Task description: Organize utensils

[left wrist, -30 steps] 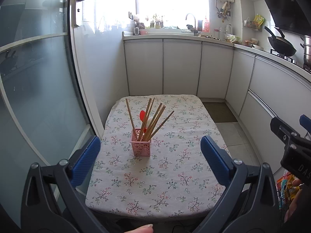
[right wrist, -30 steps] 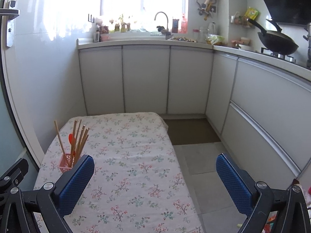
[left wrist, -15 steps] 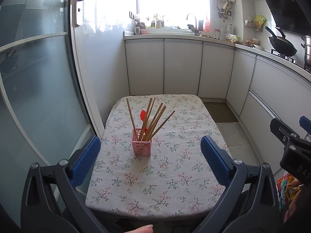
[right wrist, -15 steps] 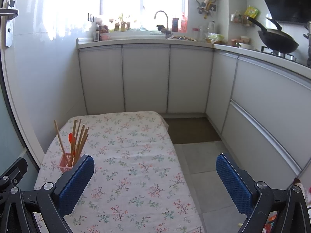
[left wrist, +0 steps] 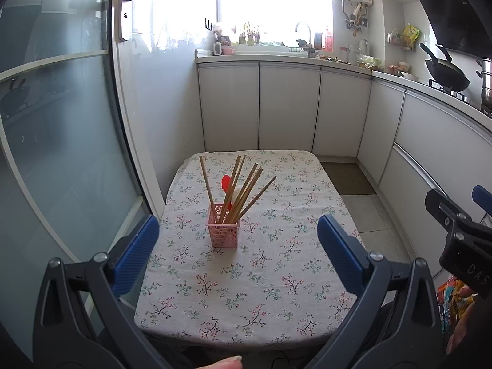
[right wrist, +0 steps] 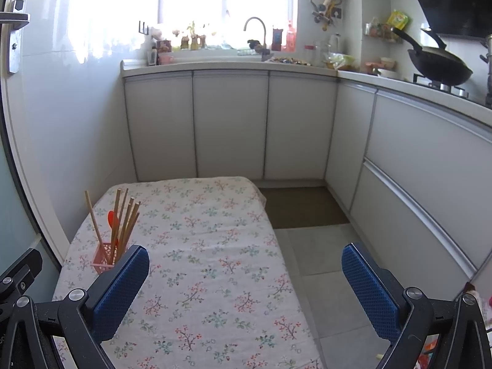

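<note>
I hold both left tongs (left wrist: 235,253) and right tongs (right wrist: 244,292) wide and empty, near the worktop's (left wrist: 276,292) pink holder (left wrist: 224,230) of chopsticks (left wrist: 243,189).

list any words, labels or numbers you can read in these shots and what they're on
"DAS": white letters on the black body of the right gripper, cut off at the edge of the left wrist view, so the word may run on.
Bottles by the sink: labels too small and blurred to read.
Yellow packet on the wall shelf: print unreadable.
Nothing else legible.

Pink lattice holder (left wrist: 224,230) upright on tablecloth, chopsticks (left wrist: 243,190) and spoons fanned inside.
</note>
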`<state>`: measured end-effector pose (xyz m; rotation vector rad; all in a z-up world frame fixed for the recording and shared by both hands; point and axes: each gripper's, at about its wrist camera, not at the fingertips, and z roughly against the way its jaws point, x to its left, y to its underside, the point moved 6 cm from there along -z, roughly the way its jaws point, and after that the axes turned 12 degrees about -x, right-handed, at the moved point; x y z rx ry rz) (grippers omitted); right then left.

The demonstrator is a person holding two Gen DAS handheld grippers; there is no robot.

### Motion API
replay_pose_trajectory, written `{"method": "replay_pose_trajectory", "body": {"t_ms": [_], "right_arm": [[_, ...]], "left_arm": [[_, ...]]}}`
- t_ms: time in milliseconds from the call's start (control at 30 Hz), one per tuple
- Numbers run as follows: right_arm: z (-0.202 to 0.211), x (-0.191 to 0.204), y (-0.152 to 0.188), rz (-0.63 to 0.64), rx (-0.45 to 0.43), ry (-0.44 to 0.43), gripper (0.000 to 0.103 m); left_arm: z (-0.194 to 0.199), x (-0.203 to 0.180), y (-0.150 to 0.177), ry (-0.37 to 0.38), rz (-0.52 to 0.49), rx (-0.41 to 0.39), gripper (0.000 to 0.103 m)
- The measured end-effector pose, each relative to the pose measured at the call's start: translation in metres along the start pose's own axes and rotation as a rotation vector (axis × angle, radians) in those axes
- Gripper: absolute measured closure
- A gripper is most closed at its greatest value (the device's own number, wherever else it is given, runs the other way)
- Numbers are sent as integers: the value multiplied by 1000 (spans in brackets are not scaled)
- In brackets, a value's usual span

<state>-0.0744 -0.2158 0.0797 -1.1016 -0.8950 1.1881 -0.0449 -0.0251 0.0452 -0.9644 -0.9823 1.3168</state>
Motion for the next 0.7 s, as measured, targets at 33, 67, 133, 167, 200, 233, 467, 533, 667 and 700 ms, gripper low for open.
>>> {"method": "replay_pose_trajectory", "body": {"t_ms": [33, 67, 133, 167, 200, 233, 467, 533, 667, 700], "right_arm": [[0, 1, 0, 1, 0, 2, 0], [0, 1, -1, 1, -1, 2, 0], [0, 1, -1, 1, -1, 2, 0], [0, 1, -1, 1, -2, 3, 0], [0, 1, -1, 2, -2, 2, 0], [0, 2, -1, 2, -2, 1, 0], [-1, 3, -1, 4, 1, 0, 0], [-2, 3, -1, 5, 2, -2, 0], [-6, 3, 0, 5, 7, -5, 0], [-8, 3, 0, 5, 7, -7, 0]], "left_arm": [[0, 0, 0, 1, 0, -1, 1], [0, 0, 0, 1, 1, -2, 1], [0, 1, 0, 0, 3, -3, 1], [-1, 2, 0, 0, 3, -2, 1], [-1, 2, 1, -1, 3, 0, 1], [-2, 2, 1, -2, 3, 2, 1], [-4, 2, 2, -1, 0, 5, 1], [-4, 2, 2, -2, -1, 6, 1], [-6, 1, 3, 0, -4, 9, 1], [-7, 1, 3, 2, -2, 10, 1]]}}
